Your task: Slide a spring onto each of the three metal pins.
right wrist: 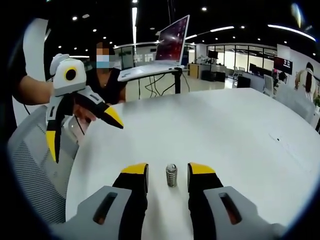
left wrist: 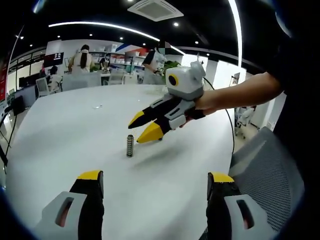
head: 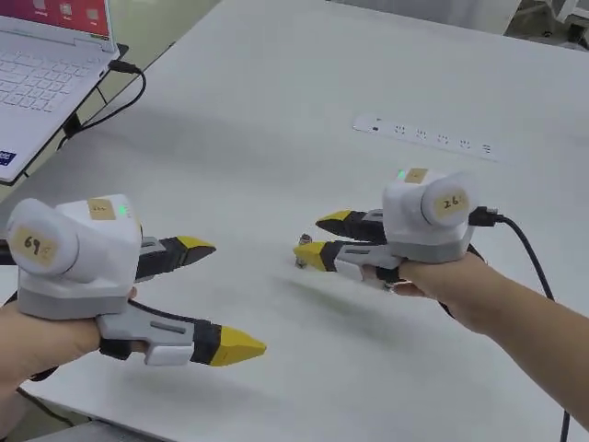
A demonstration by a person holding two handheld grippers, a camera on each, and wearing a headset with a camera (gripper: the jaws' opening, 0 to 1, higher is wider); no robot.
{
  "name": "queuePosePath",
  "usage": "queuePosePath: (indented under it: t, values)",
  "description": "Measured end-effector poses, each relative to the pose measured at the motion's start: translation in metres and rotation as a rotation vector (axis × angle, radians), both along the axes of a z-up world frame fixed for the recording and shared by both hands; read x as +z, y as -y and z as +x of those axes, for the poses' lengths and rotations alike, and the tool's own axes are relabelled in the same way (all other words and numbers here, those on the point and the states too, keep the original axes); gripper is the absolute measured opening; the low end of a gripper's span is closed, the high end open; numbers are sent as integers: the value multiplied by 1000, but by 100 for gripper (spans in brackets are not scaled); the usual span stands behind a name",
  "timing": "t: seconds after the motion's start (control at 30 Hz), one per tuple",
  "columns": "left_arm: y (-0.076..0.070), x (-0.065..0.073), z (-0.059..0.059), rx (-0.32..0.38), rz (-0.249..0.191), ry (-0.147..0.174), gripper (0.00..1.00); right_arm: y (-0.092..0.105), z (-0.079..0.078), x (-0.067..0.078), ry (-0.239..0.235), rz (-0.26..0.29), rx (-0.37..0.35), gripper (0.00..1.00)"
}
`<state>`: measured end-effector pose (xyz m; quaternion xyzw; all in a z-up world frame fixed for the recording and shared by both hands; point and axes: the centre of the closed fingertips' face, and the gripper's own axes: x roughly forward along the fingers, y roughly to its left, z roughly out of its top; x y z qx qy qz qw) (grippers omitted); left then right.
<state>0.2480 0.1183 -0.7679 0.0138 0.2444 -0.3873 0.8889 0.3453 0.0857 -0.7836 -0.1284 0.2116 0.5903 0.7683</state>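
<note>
Indoors, white table (head: pixel 276 101) with spring (left wrist: pixel 130 145), laptop (head: pixel 41 69), power strip (head: pixel 428 138).

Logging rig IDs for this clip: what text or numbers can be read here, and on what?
"69", handwritten: round sticker on the left tongs.
"26", handwritten: round label on the right tongs.
Laptop screen and power strip markings: too blurred to read.

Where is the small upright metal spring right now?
The small upright metal spring stands on the white table at the yellow jaw tips of the right gripper, in line with their gap.
</note>
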Motion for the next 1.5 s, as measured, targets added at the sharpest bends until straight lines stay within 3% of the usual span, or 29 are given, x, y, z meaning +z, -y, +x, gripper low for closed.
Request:
queuePosePath:
  t: [0.3, 0.53, 0.77, 1.03, 1.13, 1.3, 1.5]
  values:
    - [9, 6, 8, -12, -3, 11, 84, 21, -8, 14, -15, 60, -38, 43]
    - [13, 6, 8, -19, 3, 10, 85, 34, -21, 26, -28, 112, -54, 59]
    - [19, 6, 7, -23, 1, 12, 86, 58, -32, 27, -40, 115, -77, 71]
    - [28, 8, 9, -34, -1, 17, 88, 88, -38, 34, -16, 159, -149, 88]
    - [30, 9, 9, -36, -4, 21, 89, 97, -42, 33, -1, 149, -157, 96]
    - [31, 11, 9, -43, -6, 27, 89, 117, -46, 37, -16, 178, -198, 99]
    - [33, 12, 8, -54, -2, 35, 92, 141, -55, 32, -4, 148, -223, 99]
